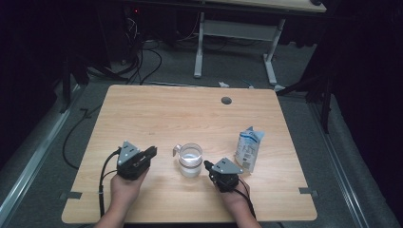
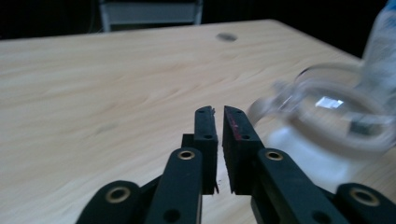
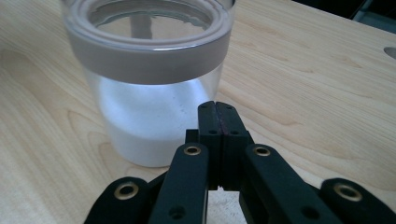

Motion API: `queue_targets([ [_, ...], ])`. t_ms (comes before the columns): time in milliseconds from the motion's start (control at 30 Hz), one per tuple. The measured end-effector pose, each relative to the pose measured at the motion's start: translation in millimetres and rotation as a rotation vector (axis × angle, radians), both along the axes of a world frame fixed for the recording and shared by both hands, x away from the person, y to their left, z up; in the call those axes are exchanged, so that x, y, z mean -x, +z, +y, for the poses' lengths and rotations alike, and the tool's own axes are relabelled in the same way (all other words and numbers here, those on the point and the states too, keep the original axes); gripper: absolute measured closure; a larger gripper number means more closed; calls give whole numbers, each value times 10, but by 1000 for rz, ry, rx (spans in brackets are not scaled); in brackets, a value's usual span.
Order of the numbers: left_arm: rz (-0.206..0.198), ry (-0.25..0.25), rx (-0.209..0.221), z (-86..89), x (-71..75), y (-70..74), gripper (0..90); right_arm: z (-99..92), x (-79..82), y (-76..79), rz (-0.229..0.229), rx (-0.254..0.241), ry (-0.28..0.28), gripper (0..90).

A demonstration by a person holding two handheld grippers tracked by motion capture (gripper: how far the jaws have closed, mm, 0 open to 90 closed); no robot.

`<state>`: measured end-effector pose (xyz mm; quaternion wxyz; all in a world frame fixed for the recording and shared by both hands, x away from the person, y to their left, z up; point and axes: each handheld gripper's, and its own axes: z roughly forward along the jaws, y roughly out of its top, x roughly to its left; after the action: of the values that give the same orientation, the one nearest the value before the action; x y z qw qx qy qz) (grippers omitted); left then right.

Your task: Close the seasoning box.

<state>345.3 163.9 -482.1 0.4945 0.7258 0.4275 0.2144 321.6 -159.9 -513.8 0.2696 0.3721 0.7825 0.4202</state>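
Glass jar (image 1: 190, 160) with white powder sits mid-table (image 1: 157, 109), likely heavy, slick and breakable; its side handle (image 1: 176, 151) looks the surest hold. Left gripper (image 1: 151, 153) is left of the jar, jaws slightly parted and empty; right gripper (image 1: 207, 165), just right, is closed on nothing, a carton (image 1: 248, 149) beyond.

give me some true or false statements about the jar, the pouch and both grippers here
1. The jar stands upright on the table between the two grippers. True.
2. The jar is filled to the brim with white powder. False: the powder fills only its lower part.
3. The right gripper has its jaws together with nothing between them. True.
4. The pouch lies flat at the table's far left corner. False: it stands upright to the right of the jar, near the right gripper.
5. The left gripper is clamped on the jar's handle. False: its jaws stand a narrow gap apart with nothing between them, and the handle lies beyond its tips.
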Motion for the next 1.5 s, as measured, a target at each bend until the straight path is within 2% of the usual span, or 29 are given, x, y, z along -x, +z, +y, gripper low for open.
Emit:
queue_targets([
  [133,35,56,-48,368,111,-120,790,17,-63,9,5,5,-9,899],
  [233,37,90,-68,548,180,-209,773,56,-126,24,-5,7,-21,900],
  [333,55,107,-46,681,229,-323,742,63,-186,29,-4,14,-30,899],
  [433,85,110,3,778,254,-383,684,78,-214,48,-4,17,-30,900],
  [467,85,112,5,795,258,-385,675,89,-208,54,-6,28,-35,900],
  [567,76,119,17,816,274,-371,664,86,-197,52,-3,18,-30,900],
  [767,71,114,12,798,304,-370,650,111,-85,59,-14,24,-9,900],
  [967,67,107,25,780,314,-365,645,154,42,51,-28,-7,25,900],
  [1500,59,97,26,785,342,-356,641,293,166,68,-41,-2,92,900],
])
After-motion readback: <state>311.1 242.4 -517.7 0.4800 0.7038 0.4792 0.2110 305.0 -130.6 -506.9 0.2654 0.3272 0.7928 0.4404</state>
